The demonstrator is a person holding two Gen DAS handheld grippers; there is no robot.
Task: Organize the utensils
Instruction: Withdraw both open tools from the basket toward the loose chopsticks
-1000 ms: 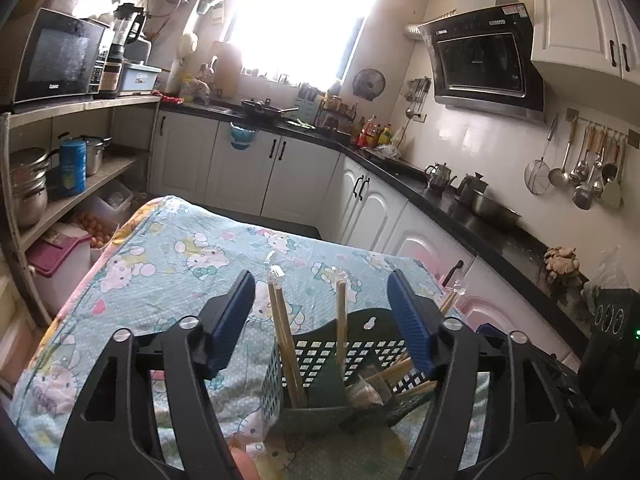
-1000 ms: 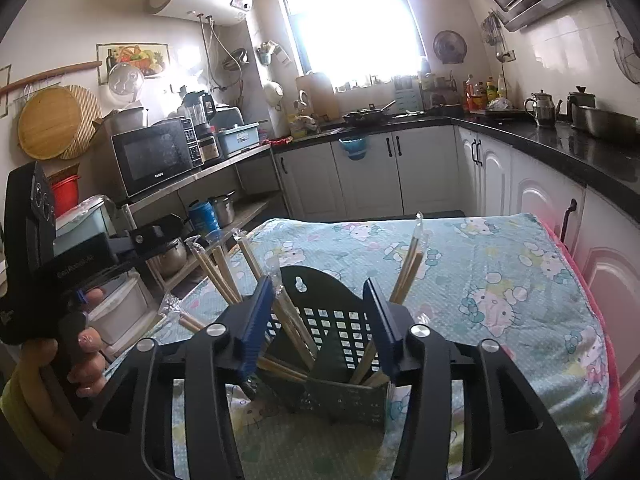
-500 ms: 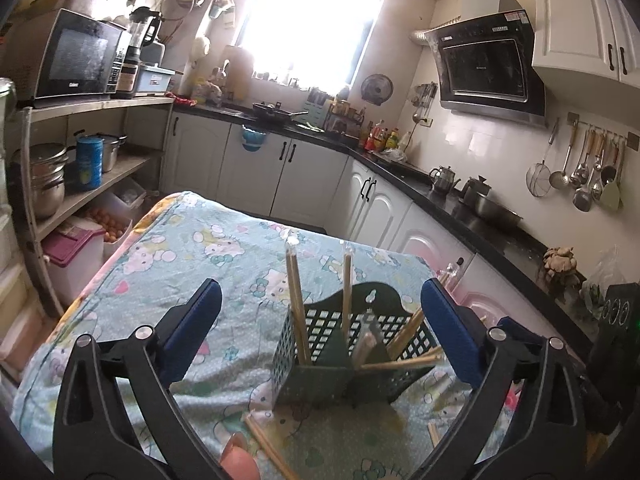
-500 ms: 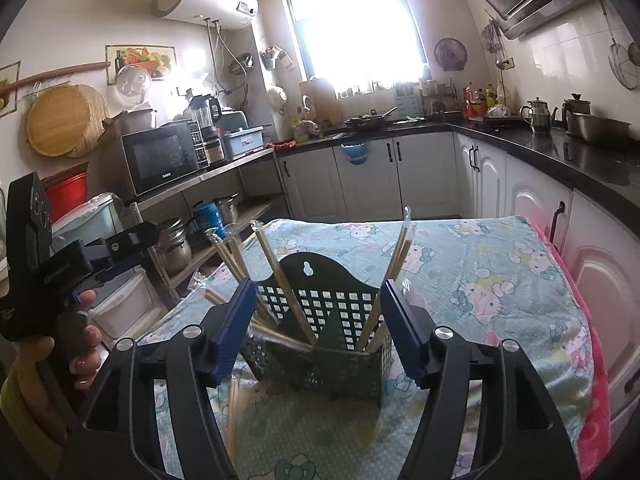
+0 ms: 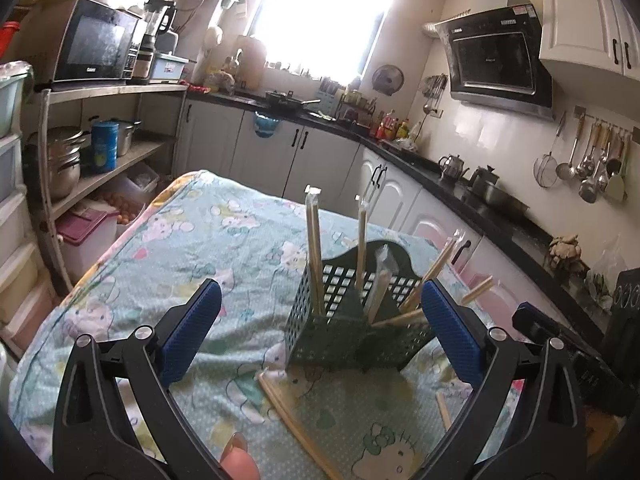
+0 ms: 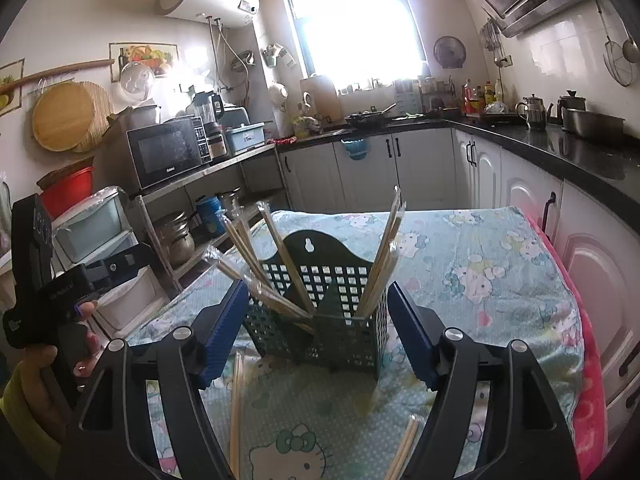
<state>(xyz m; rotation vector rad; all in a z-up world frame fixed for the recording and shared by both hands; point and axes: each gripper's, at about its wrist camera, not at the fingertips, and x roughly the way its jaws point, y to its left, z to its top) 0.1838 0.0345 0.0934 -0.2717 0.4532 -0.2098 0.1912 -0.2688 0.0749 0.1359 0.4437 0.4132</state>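
Green plastic holder (image 5: 352,320), stocked with chopsticks (image 5: 314,248), is now stood off from by both grippers, jaws spread empty, suggesting loose chopsticks (image 6: 237,404) on the worktop are collected next.

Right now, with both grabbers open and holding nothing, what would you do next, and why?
Probably lower the left gripper onto the wrapped chopsticks lying on the tablecloth in front of the green basket. Other pairs already stand in the basket, this pair lies loose, and both the left and the right gripper are open and empty.
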